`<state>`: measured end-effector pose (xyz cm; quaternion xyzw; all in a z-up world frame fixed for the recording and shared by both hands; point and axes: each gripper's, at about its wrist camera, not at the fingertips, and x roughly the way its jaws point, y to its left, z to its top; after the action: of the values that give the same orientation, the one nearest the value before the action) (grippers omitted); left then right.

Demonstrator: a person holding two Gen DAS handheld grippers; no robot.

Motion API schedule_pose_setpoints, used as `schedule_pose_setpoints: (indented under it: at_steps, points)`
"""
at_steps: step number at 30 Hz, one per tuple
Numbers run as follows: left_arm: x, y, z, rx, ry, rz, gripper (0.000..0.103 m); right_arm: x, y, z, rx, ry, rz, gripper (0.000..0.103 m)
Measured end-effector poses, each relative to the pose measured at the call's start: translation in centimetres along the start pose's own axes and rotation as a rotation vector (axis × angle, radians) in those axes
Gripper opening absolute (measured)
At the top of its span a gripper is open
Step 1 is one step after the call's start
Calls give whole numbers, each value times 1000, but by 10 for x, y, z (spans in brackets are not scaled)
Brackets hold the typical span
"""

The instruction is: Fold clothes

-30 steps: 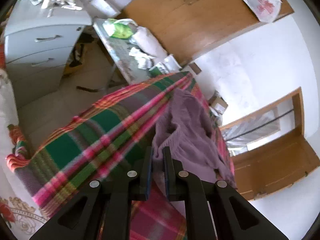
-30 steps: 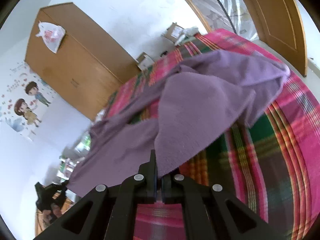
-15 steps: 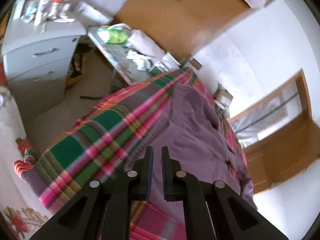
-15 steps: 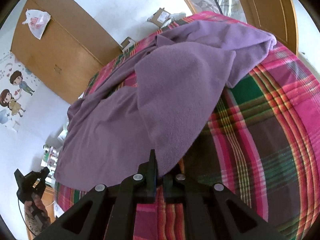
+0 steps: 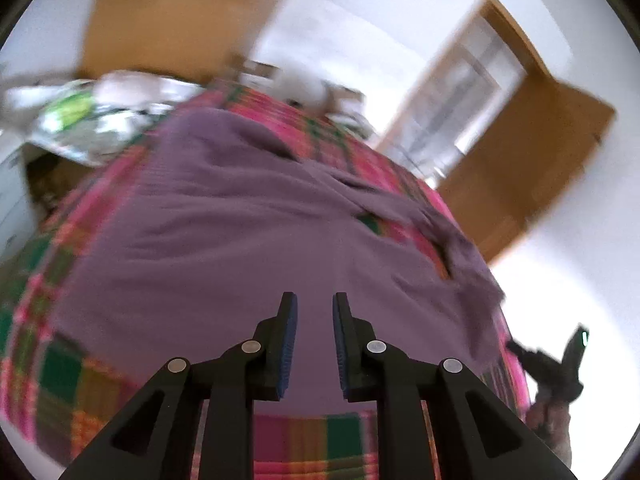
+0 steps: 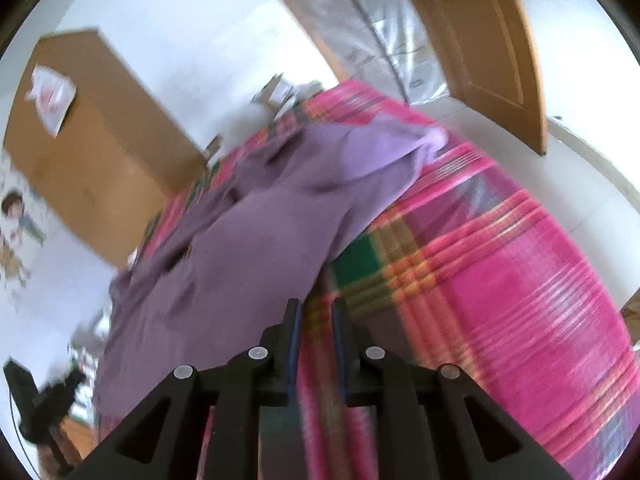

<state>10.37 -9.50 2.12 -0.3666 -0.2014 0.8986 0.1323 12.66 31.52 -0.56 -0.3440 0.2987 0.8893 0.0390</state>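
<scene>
Covering most of both frames: plaid bedspread [image 5: 72,384] in pink, green and orange, blurred throughout. Spread across its middle in the left wrist view: purple garment [image 5: 224,248], lying mostly flat with creases and a rumpled portion trailing toward centre right of frame; in the right wrist view, same purple garment [image 6: 256,240] occupying centre and lower left, one paler fold at upper centre, bare plaid to the right. Noted at upper left of the left wrist view: brown wooden wardrobe [image 5: 180,12]; at upper right: open wooden door [image 5: 532,160]. Noted at left of the right wrist view: white plastic bag [image 6: 50,94] on the wardrobe top. Cluttered items at left edge of the left wrist view, too blurred to identify. Left gripper [image 5: 313,308] at lower centre of its frame, jaws parted by a clear gap, nothing between the blue pads, positioned over the garment; contact with the cloth cannot be determined. Right gripper [image 6: 314,314] at lower centre of its frame, jaws likewise parted with a narrower gap, empty, plaid visible between them, garment edge just beside the left-hand finger. Each gripper also visible small and dark at the edge of the other's view.
</scene>
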Motion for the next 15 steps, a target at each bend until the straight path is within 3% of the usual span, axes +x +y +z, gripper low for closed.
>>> schedule_pose_setpoints:
  at_steps: [1,6,11,15]
  points:
    - [10,-11,-1,39,32,-17,28,1,-4,5,11,-19,-16,21]
    - [61,-71,-12,223,173,-107,28,21,-16,36,21,-37,-88,29]
    - [93,-127,-31,404,268,-174,28,44,-17,58,-18,-13,-155,35]
    - [106,-159,-54,544,319,-204,35,57,-20,66,-56,10,-213,41]
